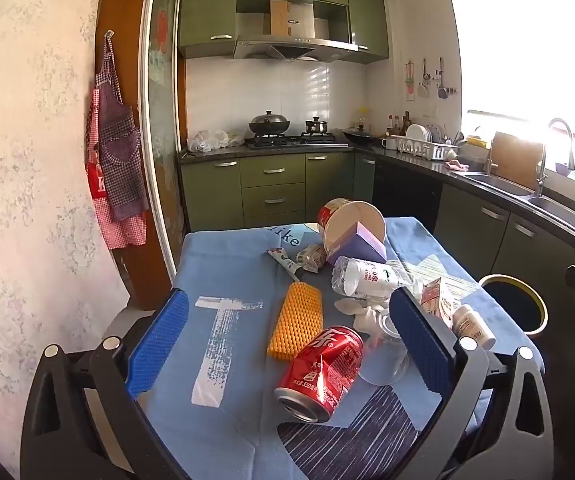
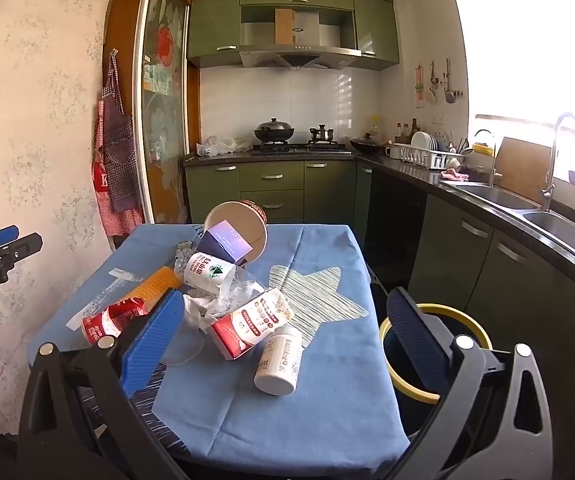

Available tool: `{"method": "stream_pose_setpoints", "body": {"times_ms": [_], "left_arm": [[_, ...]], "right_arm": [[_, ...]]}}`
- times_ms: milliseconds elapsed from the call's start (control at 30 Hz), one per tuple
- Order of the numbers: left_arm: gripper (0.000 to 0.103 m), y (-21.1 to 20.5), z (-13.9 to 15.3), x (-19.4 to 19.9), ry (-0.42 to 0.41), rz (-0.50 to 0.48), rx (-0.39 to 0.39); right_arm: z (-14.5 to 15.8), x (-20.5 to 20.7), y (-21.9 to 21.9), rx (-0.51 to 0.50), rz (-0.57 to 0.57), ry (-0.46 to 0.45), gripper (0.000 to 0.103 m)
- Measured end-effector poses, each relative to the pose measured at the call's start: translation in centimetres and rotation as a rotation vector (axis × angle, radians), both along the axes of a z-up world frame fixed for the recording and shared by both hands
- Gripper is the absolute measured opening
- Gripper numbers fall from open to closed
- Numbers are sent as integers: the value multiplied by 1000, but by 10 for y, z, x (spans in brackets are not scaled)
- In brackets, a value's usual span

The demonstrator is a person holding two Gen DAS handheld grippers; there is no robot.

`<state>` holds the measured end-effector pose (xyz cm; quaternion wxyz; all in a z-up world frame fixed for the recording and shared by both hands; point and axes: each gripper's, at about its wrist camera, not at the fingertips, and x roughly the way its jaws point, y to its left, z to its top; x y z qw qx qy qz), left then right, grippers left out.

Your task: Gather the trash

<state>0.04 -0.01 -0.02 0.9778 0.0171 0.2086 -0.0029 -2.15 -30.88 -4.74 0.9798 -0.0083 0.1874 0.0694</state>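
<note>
Both grippers, left (image 1: 287, 340) and right (image 2: 287, 340), hang wide open and empty above a littered table (image 2: 327, 420). A dented red can (image 1: 319, 372) lies nearest; a bin (image 2: 435, 352) stands beside the table.

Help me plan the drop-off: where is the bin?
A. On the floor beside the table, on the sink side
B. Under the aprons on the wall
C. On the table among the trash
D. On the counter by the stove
A: the yellow-rimmed bin stands on the floor just off the table edge, toward the sink.

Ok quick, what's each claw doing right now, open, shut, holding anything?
Left claw: open wide, holding nothing; crushed red can lies between its fingers, untouched.
Right claw: open wide, holding nothing.
</note>
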Motion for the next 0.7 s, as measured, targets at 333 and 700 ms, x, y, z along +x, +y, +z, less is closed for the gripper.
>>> {"method": "stream_pose_setpoints", "body": {"times_ms": [333, 700], "left_arm": [[99, -3, -8, 3, 5, -3, 2], [99, -3, -7, 5, 18, -9, -4]], "right_arm": [[-3, 1, -5, -2, -4, 13, 97], [-7, 7, -2, 3, -6, 29, 97]]}}
